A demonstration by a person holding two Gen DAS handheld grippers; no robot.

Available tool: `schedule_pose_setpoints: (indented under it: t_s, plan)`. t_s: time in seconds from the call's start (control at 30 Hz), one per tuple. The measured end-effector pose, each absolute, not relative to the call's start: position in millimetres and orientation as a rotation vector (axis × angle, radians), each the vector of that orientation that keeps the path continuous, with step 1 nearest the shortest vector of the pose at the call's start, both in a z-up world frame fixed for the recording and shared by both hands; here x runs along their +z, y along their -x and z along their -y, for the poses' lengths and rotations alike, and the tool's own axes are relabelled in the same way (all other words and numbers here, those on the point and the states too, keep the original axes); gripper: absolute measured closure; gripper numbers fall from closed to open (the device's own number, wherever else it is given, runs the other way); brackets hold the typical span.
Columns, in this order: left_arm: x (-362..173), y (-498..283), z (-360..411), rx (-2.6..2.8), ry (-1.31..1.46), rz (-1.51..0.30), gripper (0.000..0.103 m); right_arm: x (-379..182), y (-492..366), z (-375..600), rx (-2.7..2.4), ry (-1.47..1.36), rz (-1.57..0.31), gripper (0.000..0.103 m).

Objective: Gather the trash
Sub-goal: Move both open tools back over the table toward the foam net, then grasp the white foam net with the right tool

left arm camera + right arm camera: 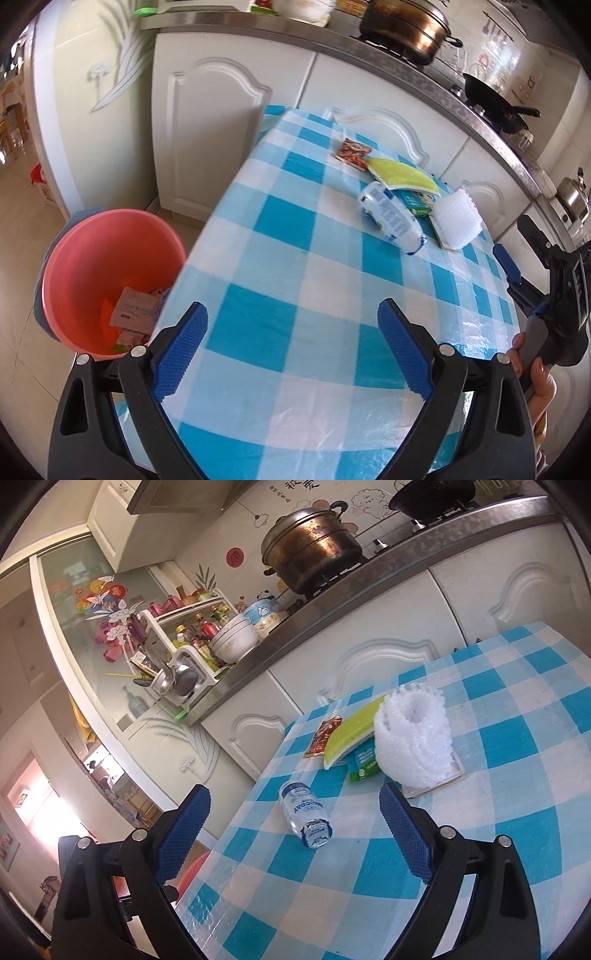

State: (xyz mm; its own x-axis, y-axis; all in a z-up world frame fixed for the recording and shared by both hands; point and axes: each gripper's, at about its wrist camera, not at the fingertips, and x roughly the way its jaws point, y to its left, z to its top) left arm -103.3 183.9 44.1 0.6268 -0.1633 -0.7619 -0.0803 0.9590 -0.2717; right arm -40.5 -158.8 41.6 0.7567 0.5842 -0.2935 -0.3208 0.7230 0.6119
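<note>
On the blue-and-white checked table [280, 266] lies a cluster of trash: a clear plastic bottle [391, 218] [304, 814] on its side, a red sachet [352, 152] [325, 735], a yellow-green sponge [404, 175] [351, 736], a green packet [419, 205] [364, 762] and a white foam net [458, 218] [415, 738]. A pink bin [107, 280] beside the table's left edge holds several wrappers. My left gripper [291, 350] hangs open over the near table, empty. My right gripper [295, 834] is open too, the bottle lying just beyond its fingertips.
White kitchen cabinets [218, 140] and a steel counter [332, 602] stand close behind the table, with a steamer pot [310, 550], a black pan [495, 103] and a dish rack [184, 653]. A hand [535, 376] holds the right gripper's handle at the table's right edge.
</note>
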Motion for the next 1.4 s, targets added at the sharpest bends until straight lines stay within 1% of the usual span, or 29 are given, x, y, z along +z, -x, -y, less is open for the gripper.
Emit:
schedule_pose_setpoints:
  t_s: [0.3, 0.4, 0.7, 0.9, 1.13, 1.23, 1.37, 1.4]
  plan:
    - [55, 85, -142, -0.111, 0.231, -0.889, 0.009, 30, 30, 201, 0.431, -0.647, -0.498, 0.011]
    - [57, 81, -131, -0.127, 0.218, -0.887, 0.009, 24, 24, 212, 0.397, -0.660, -0.523, 0.011]
    - [41, 75, -110, -0.173, 0.200, -0.928, 0.009, 10, 10, 225, 0.367, -0.674, -0.579, 0.011]
    - [40, 66, -108, -0.179, 0.187, -0.922, 0.009, 16, -6, 215, 0.381, -0.620, -0.613, 0.011]
    - [61, 40, -109, -0.175, 0.160, -0.860, 0.009, 28, -36, 186, 0.408, -0.481, -0.687, 0.011]
    - [72, 24, -103, -0.186, 0.127, -0.832, 0.009, 24, -50, 177, 0.377, -0.411, -0.717, 0.011]
    - [83, -1, -94, -0.197, 0.070, -0.807, 0.009, 10, -65, 180, 0.360, -0.409, -0.748, 0.011]
    - [85, -6, -92, -0.201, 0.062, -0.804, 0.009, 6, -67, 181, 0.353, -0.410, -0.753, 0.014]
